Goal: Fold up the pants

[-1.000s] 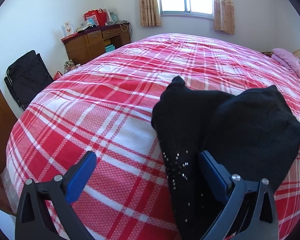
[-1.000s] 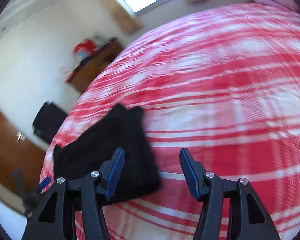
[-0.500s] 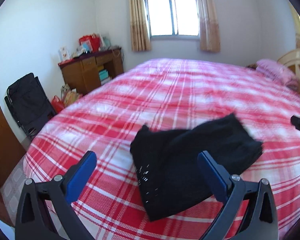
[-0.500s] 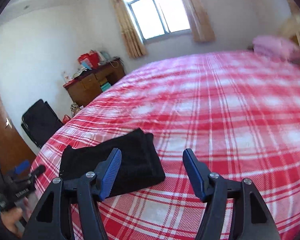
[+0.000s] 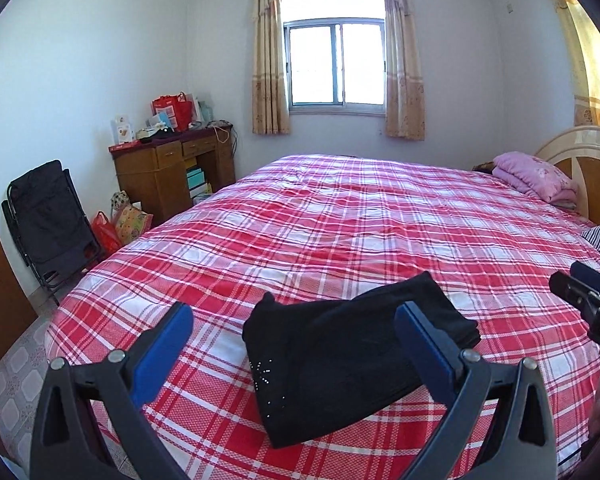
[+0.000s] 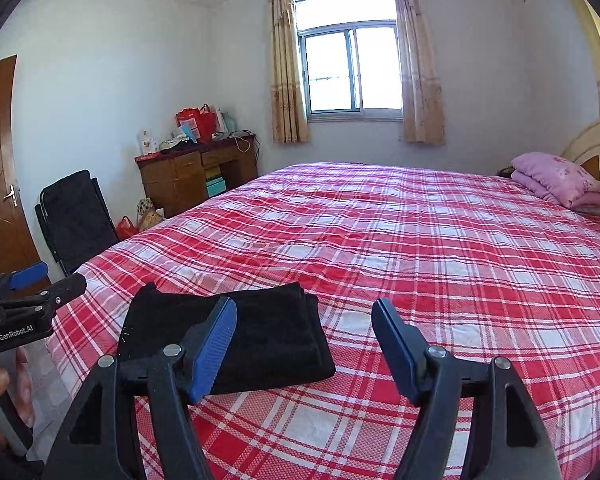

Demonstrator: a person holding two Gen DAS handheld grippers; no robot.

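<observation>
item: black pants (image 5: 356,354), folded compact, near corner of plaid bed (image 5: 340,232). left gripper (image 5: 296,348) and right gripper (image 6: 304,344) now lifted back, both gaping, empty. fold appears finished.

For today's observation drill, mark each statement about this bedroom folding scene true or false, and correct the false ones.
1. The black pants lie folded on the plaid bedspread. True.
2. The left hand-held gripper is shut on the pants. False: its jaws stand open, holding nothing.
3. The right hand-held gripper is open. True.
4. The pink pillow lies on top of the pants. False: it lies far off by the headboard.
5. The pants hang over the folding chair. False: they lie on the bed.
</observation>
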